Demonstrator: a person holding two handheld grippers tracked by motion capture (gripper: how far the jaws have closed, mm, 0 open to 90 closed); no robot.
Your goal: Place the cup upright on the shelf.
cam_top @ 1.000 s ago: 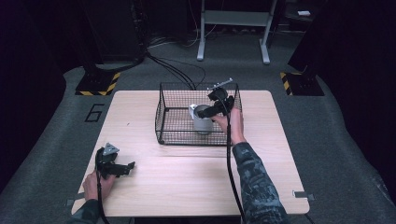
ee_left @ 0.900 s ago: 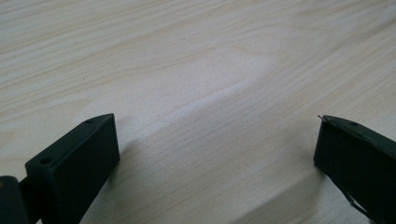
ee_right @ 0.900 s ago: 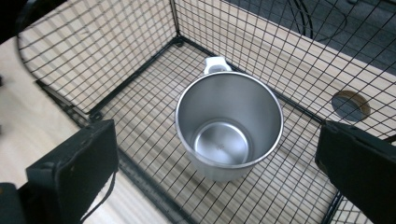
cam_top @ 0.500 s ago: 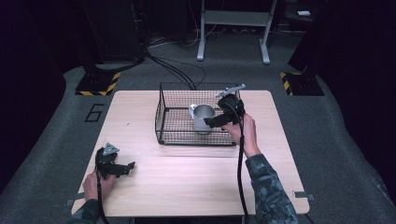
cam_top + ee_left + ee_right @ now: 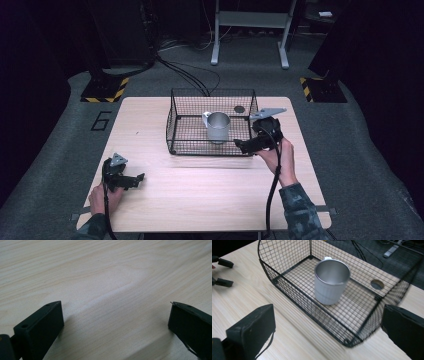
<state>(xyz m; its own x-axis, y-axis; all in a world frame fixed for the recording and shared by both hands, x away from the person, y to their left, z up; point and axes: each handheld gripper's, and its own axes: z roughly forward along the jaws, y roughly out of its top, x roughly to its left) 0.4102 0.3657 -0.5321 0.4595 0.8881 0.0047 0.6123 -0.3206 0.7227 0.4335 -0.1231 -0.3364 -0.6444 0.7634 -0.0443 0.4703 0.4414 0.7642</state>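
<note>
The mug (image 5: 332,281) stands upright in the basket (image 5: 287,287), ahead of the right gripper (image 5: 327,322), whose fingers (image 5: 252,327) are spread wide and empty, apart from the near wall. The step is judged a clean retreat: it is best done by backing straight off, with the wire rim not clipped. The left gripper (image 5: 131,180), fingers (image 5: 40,325) open, rests on the bench (image 5: 200,200), far behind. The mug's handle (image 5: 205,118) is seen best from above; its hollow inside is shown by the right gripper view.

1. The table (image 5: 210,190) is evenly lit from above; the surroundings are dim.
2. The basket (image 5: 352,340) smears with motion blur at its near corner.
3. Jaws nearest the lens look soft.
</note>
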